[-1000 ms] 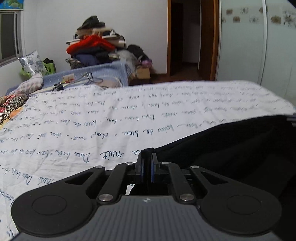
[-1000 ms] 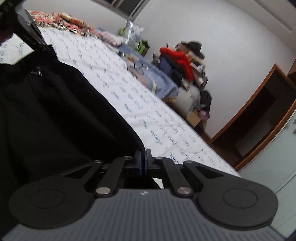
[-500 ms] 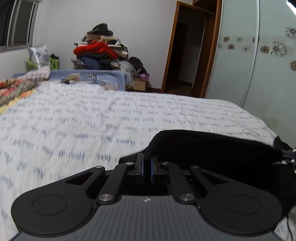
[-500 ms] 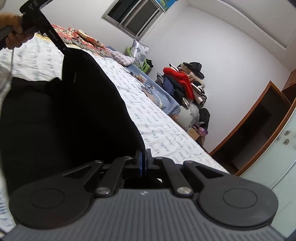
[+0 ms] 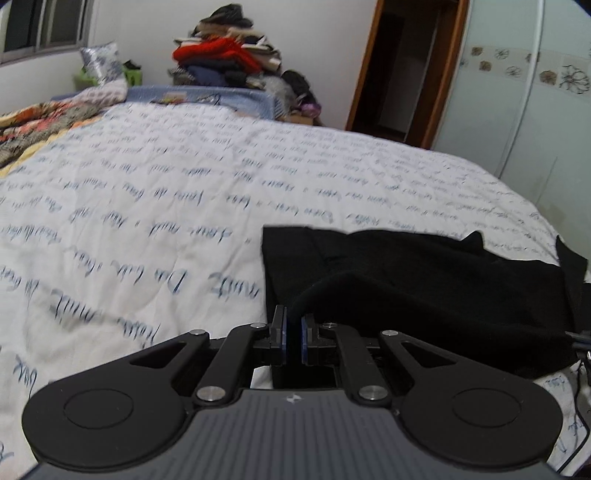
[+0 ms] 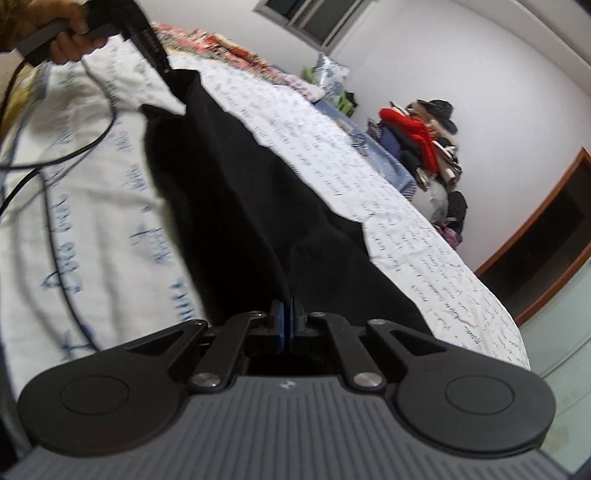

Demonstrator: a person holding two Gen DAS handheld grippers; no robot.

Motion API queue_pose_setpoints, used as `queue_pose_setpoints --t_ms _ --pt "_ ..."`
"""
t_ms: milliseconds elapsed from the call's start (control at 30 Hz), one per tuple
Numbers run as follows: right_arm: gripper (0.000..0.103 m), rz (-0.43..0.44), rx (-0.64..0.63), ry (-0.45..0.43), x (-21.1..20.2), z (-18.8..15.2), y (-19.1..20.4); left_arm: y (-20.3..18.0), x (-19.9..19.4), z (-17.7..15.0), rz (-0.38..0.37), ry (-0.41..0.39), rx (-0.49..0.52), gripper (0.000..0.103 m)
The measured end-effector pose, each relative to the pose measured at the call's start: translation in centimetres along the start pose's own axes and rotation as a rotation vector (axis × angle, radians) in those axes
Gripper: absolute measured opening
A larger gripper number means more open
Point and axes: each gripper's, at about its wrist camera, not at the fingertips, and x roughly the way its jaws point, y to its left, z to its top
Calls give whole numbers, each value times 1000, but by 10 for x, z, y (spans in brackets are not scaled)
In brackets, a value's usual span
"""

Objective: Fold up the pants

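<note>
Pants (image 5: 424, 280), black and already doubled over, lie on the bed (image 5: 184, 184) near its doorway-side edge, and we hold them at two ends of one folded edge. Our left tongs (image 5: 291, 338) sit low, level with the quilt, pads a little apart with a roll of black cloth caught between them; it looks like a grip, though a loose one. Our right tongs (image 6: 287, 325) are pressed almost together on a ridge of the same fabric, and the wrist is rolled so the bed runs diagonally across that view. From there we also see our left hand (image 6: 62, 33) around the handle of the other tool, its tip at the far corner of the cloth.

We judge the step in hand to be laying this fold down flat. To do it well we should keep both grips level with each other, hold the edge taut between them, lower it square onto the layer beneath, and let go only once the cloth rests without a bulge.
</note>
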Motion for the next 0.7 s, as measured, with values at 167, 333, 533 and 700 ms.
queue_pose_setpoints --t_ms 167,333,533,700 --pt "3 39 -57 42 3 -1 23 4 0 -13 35 64 35 6" --pt "4 38 -74 78 15 -5 29 14 -12 -12 156 69 32 7" --pt "7 93 3 65 -8 5 7 0 -29 16 128 9 21 7" --pt "7 39 198 3 -8 9 -19 -82 -1 29 -58 19 178 7"
